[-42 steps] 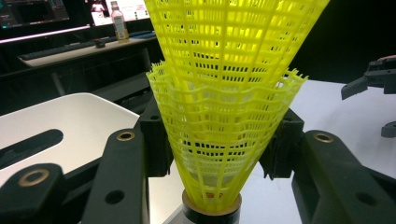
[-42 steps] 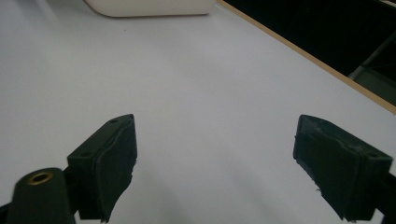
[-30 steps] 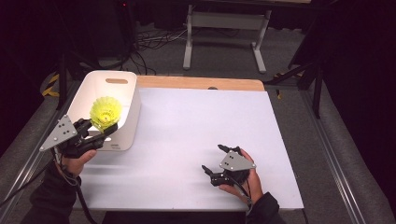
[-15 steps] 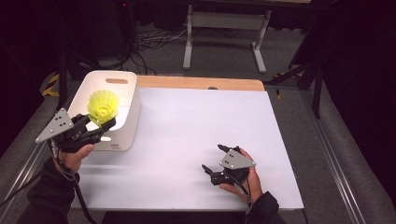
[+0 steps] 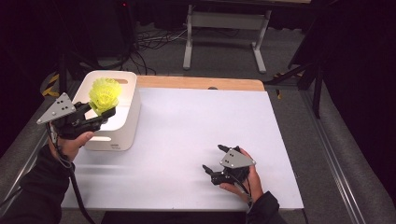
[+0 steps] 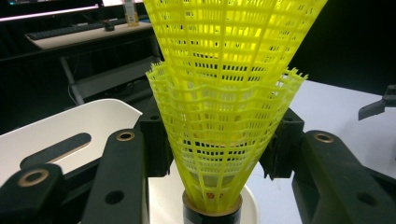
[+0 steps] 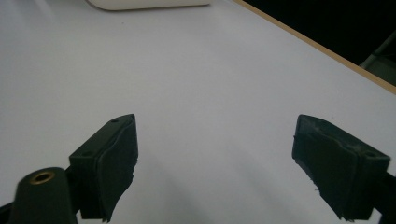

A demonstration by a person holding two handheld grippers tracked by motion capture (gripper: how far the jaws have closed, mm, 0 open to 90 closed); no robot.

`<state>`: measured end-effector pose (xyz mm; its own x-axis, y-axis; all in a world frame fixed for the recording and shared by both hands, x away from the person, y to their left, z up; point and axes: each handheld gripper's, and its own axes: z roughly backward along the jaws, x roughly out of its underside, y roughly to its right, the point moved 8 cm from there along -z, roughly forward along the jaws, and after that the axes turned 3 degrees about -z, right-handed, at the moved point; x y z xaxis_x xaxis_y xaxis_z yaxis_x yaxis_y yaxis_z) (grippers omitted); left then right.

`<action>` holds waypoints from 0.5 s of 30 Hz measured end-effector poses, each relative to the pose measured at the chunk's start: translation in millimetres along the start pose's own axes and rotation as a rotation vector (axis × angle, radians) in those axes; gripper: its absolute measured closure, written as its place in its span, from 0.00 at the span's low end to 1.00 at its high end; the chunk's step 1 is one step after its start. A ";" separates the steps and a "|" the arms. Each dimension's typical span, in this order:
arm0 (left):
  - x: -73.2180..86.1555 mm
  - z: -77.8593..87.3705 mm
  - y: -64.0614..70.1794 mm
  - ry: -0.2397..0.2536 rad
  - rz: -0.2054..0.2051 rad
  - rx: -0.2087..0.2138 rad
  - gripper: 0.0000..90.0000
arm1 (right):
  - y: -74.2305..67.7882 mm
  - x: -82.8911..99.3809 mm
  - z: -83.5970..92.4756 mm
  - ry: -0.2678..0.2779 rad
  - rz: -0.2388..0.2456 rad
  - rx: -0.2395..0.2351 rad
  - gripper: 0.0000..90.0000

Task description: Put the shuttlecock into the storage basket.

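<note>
Yellow thing: a stack of yellow plastic mesh shuttlecocks (image 6: 224, 116), skirts nested, dark-banded cork base down, held upright above the open white plastic bin (image 5: 123, 119) at the counter's left edge.
Left tool: the left tool (image 5: 100, 112) has its jaws clamped on the lower mesh skirt, one pad on each side, in the left gripper view.
Right tool: the right tool (image 5: 210, 169) rests low on the white counter (image 5: 196, 130) near its front edge, jaws apart, nothing between them.
Risk, crushing: the mesh looks soft; a harder squeeze would likely buckle the skirt.
Risk, separating: only the outer skirt seems pinched, so a jolt or tilt could let the upper shuttlecock slide off.
Risk, snagging: a low sideways move might catch the base on the bin's wall.
Surroundings: wooden strip along the counter's far edge; metal frame legs and cables on the floor beyond.
In the way: nothing lies between the bin and the right tool.
</note>
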<state>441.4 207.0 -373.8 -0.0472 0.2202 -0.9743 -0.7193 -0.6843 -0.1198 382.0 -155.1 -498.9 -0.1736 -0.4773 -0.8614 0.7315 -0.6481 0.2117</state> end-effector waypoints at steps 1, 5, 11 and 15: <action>-0.1 -1.5 -0.8 -0.002 -0.005 -0.001 0.60 | 0.3 0.4 -0.1 -0.002 0.001 0.000 0.17; -1.6 -8.6 -6.3 -0.017 0.003 0.000 0.60 | 1.2 1.1 -0.5 -0.005 -0.003 0.000 0.17; -6.1 -18.6 -16.8 -0.040 0.005 -0.025 0.61 | 3.7 2.2 -1.1 -0.009 -0.006 0.003 0.17; -12.4 -25.9 -21.7 -0.053 -0.017 -0.028 0.62 | 4.2 3.6 -2.9 -0.019 -0.004 0.002 0.17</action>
<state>475.5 201.1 -364.0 -0.0724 0.2680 -0.9607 -0.7006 -0.6992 -0.1422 386.3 -157.8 -502.4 -0.1885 -0.4859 -0.8535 0.7293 -0.6513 0.2097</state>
